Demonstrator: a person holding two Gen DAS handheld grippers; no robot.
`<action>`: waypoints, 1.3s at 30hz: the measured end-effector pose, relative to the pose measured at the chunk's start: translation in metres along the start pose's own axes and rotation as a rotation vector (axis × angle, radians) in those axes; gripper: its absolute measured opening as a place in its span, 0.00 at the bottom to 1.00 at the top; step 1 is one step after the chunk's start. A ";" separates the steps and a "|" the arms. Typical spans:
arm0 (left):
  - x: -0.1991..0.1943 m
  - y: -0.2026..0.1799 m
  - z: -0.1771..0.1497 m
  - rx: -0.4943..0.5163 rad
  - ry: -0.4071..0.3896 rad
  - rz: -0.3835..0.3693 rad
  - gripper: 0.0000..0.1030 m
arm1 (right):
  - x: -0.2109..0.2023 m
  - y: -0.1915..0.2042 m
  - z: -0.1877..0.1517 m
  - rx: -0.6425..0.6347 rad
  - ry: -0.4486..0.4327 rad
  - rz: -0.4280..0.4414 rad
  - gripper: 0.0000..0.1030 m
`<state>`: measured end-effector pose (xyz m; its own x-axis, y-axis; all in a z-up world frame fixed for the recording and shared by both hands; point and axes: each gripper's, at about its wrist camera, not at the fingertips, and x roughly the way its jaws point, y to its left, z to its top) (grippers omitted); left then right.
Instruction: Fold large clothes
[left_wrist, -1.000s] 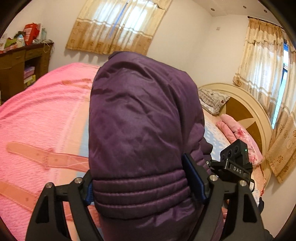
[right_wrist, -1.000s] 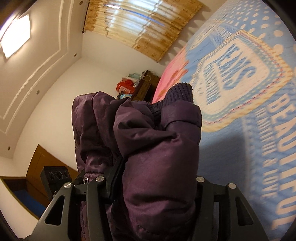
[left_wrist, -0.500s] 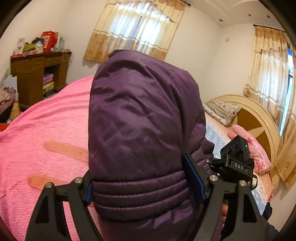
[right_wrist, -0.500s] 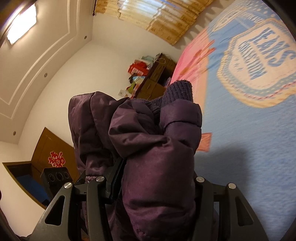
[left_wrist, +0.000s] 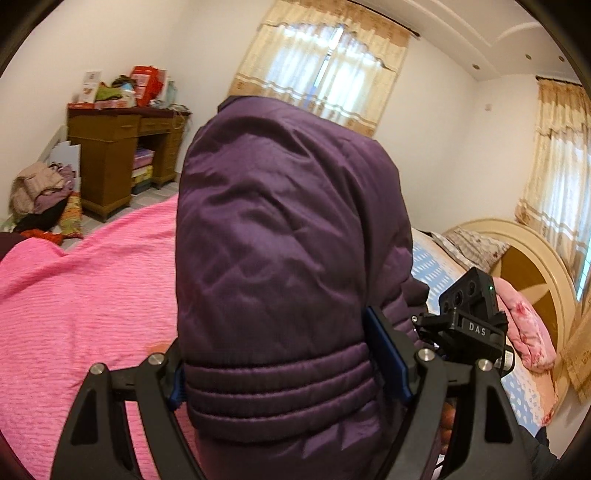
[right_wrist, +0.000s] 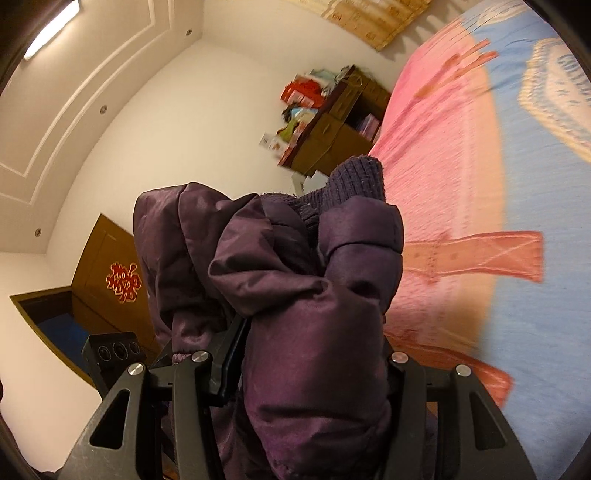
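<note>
A thick purple padded jacket (left_wrist: 280, 236) fills the middle of the left wrist view, lifted above the bed. My left gripper (left_wrist: 288, 365) is shut on a wide quilted fold of it, blue pads pressing both sides. In the right wrist view my right gripper (right_wrist: 314, 365) is shut on another bunched part of the same jacket (right_wrist: 314, 295), with a ribbed knit cuff (right_wrist: 358, 181) sticking up. The right gripper's camera block (left_wrist: 472, 314) shows just right of the left gripper.
A bed with a pink and blue cover (left_wrist: 81, 288) lies below. A cream headboard (left_wrist: 532, 258) and pillows (left_wrist: 472, 247) are at the right. A wooden desk (left_wrist: 118, 155) with boxes and a clothes pile (left_wrist: 40, 188) stand at the left. A brown door (right_wrist: 107, 280) is in the right wrist view.
Both grippers have swung across the bed with the jacket held. The desk and floor pile have come into the left view; the blue printed part of the cover has slid off to the right.
</note>
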<state>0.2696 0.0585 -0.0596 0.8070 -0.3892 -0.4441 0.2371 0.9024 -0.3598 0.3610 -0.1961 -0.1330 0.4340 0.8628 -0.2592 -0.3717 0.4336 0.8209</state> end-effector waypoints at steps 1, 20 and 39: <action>-0.002 0.006 0.000 -0.010 -0.004 0.009 0.80 | 0.008 0.002 0.002 -0.003 0.010 0.001 0.51; 0.000 0.113 -0.020 -0.258 0.032 0.119 0.83 | 0.160 0.019 0.008 -0.043 0.244 -0.080 0.51; 0.013 0.152 -0.040 -0.316 0.027 0.193 0.95 | 0.206 -0.009 0.005 -0.042 0.281 -0.163 0.58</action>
<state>0.2944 0.1829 -0.1523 0.8052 -0.2256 -0.5484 -0.1002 0.8598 -0.5007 0.4579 -0.0238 -0.1915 0.2492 0.8164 -0.5210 -0.3520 0.5776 0.7365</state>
